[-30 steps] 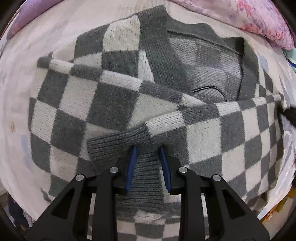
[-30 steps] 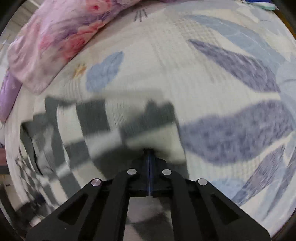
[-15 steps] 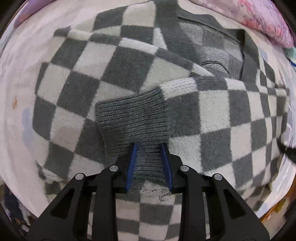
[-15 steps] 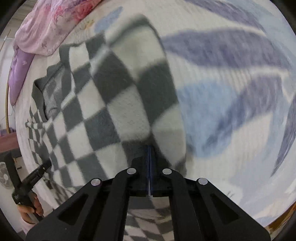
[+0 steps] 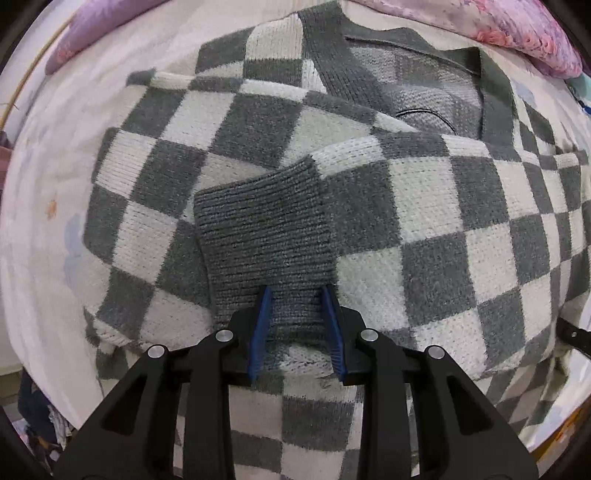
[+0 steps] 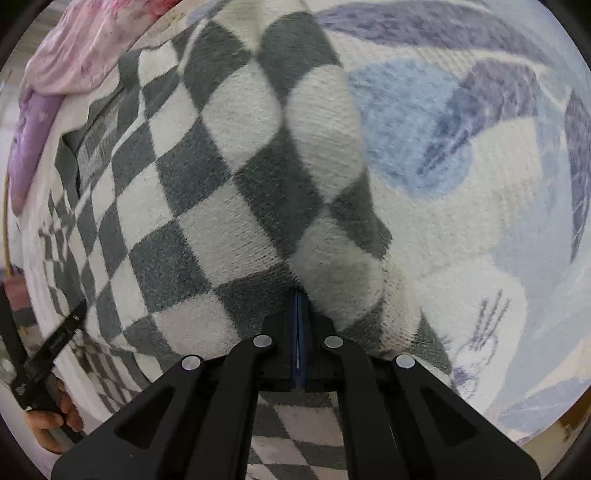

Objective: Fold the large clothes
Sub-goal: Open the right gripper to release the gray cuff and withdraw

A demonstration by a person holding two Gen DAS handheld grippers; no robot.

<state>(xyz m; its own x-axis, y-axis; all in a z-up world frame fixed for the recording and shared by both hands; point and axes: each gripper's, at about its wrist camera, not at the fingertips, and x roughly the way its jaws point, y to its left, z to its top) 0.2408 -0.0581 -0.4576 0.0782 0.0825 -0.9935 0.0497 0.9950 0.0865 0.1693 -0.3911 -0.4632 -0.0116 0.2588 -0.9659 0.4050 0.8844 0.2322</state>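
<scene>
Spread across a leaf-printed bed sheet (image 6: 480, 229), the thick grey-and-white checkered knit cardigan (image 5: 424, 229) looks soft, floppy and fairly heavy; the left gripper (image 5: 295, 325) pinches its ribbed grey cuff (image 5: 266, 236), the right gripper (image 6: 297, 332) clamps a checkered fold, both sound holds.

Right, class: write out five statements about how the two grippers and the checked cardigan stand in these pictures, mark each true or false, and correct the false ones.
1. The left gripper holds the plain grey ribbed cuff of a sleeve. True.
2. The right gripper stands wide open above the bedsheet. False: it is shut, pinching the checked cardigan.
3. The cardigan is grey and white in a check pattern. True.
4. The cardigan lies on a bare wooden table. False: it lies on a bed with a blue leaf-print sheet.
5. A pink floral pillow lies beyond the cardigan's collar. True.
</scene>
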